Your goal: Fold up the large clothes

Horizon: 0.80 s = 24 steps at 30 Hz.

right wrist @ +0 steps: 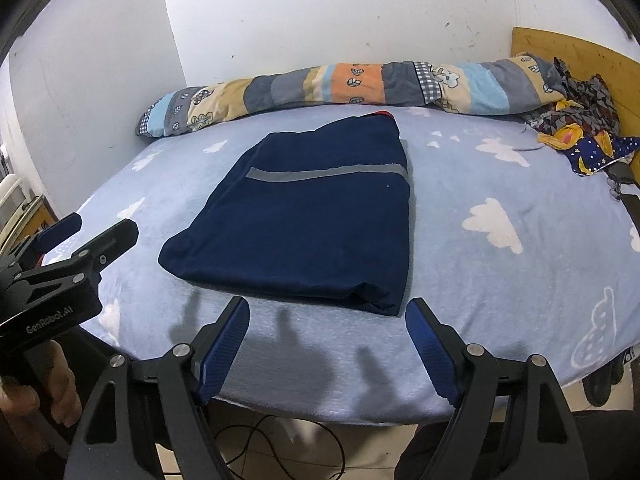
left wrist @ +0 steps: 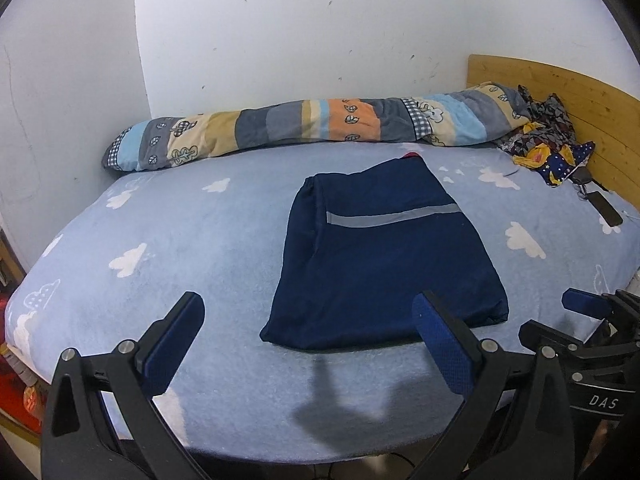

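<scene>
A folded navy garment (left wrist: 384, 256) with a grey reflective stripe (left wrist: 394, 218) lies flat at the centre of the bed (left wrist: 180, 240), on a light blue cloud-print sheet. The left gripper (left wrist: 308, 320) sits at the lower edge of its frame, fingers wide apart, empty, just short of the garment's near hem. The right gripper (right wrist: 328, 320) likewise has its fingers apart and holds nothing. A rolled patchwork quilt (right wrist: 320, 88) lies along the far wall; crumpled patterned cloth (left wrist: 548, 140) sits upper right by the wooden headboard (left wrist: 560, 92).
</scene>
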{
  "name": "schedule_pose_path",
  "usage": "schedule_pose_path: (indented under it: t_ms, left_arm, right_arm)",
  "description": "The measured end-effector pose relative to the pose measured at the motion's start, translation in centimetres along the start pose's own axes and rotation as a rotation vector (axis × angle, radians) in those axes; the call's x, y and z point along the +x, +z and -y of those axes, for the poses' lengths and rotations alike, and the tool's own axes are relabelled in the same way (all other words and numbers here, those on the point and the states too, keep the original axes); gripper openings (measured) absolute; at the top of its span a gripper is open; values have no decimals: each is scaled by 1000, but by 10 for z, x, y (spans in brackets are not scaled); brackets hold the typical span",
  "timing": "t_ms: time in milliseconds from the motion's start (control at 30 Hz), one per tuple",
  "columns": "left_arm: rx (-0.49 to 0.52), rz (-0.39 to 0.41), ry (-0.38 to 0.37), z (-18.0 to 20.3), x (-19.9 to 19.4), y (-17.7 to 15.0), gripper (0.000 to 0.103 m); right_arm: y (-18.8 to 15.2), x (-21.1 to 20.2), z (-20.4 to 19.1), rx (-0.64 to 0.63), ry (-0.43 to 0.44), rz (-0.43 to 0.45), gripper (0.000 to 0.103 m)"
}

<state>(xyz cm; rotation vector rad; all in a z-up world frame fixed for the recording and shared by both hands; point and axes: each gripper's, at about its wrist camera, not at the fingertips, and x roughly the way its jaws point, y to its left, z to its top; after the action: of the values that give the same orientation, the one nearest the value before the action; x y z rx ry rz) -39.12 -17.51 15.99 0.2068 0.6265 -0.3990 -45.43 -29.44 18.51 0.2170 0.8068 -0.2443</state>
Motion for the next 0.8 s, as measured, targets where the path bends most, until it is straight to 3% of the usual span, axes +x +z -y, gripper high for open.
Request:
schedule_pose_path:
  t_ms: [500,700,800]
  left_arm:
    - [-22,-9,-25,-8,-6,5,103]
    - [-20,-3,34,-17,-11,12,103]
    - [15,-54,95,-15,-8,16,103]
  right_arm:
    - [1,1,1,2,-5,-2,83]
    - [0,1,5,13,-13,-2,83]
    - [0,1,4,10,-15,-3,83]
